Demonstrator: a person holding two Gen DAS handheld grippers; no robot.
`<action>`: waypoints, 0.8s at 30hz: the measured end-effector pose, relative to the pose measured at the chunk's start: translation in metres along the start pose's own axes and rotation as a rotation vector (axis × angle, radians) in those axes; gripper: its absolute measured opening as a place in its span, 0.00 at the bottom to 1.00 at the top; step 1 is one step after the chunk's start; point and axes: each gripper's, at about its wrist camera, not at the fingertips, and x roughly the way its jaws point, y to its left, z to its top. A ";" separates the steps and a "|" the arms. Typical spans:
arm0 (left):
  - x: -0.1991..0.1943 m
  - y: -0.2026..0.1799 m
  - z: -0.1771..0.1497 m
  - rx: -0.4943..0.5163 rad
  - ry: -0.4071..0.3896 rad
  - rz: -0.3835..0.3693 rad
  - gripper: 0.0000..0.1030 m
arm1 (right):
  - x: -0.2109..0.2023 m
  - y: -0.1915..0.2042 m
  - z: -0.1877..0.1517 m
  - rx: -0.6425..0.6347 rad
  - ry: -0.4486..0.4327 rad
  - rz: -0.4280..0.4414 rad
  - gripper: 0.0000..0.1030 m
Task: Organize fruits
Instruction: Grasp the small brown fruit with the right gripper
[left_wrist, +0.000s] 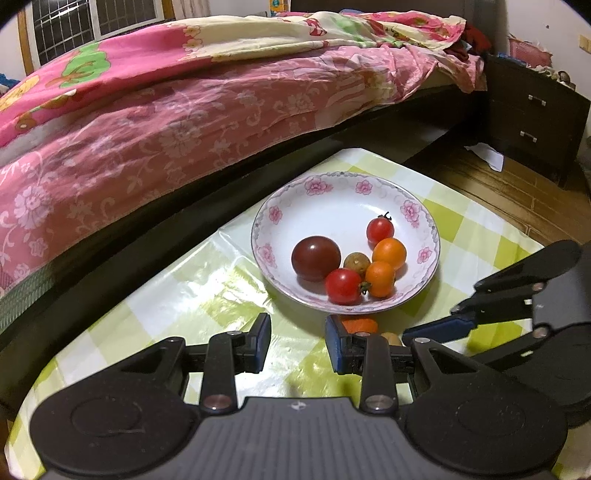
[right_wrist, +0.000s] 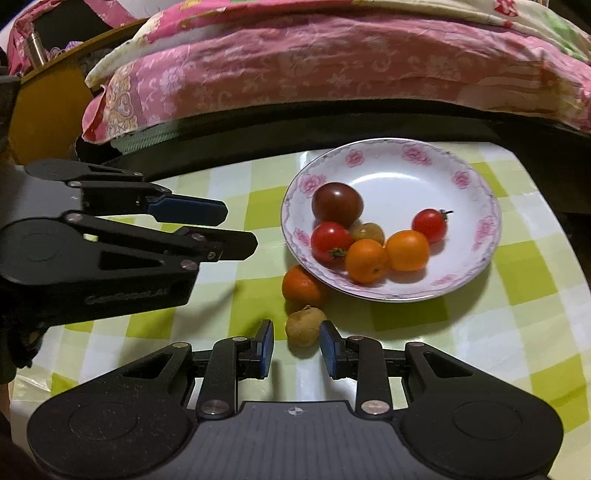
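A white flowered plate on the checked tablecloth holds a dark tomato, two red cherry tomatoes, two small oranges and a brown longan. An orange and a brown longan lie on the cloth beside the plate's near rim. My right gripper is open with the loose longan between its fingertips, not touching. My left gripper is open and empty near the plate; the loose orange peeks behind its right finger.
A bed with pink floral bedding runs along the table's far side. A dark nightstand stands at the right on a wooden floor. The left gripper shows at the left of the right wrist view, the right gripper at the right of the left view.
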 end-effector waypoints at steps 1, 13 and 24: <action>0.000 0.001 -0.001 -0.002 0.002 0.000 0.39 | 0.003 0.001 0.001 -0.004 -0.001 -0.001 0.27; 0.005 -0.003 -0.005 -0.014 0.032 -0.049 0.39 | 0.010 -0.001 0.000 0.004 0.039 -0.026 0.19; 0.029 -0.023 -0.005 -0.002 0.076 -0.103 0.39 | -0.009 -0.020 -0.010 0.059 0.062 -0.063 0.19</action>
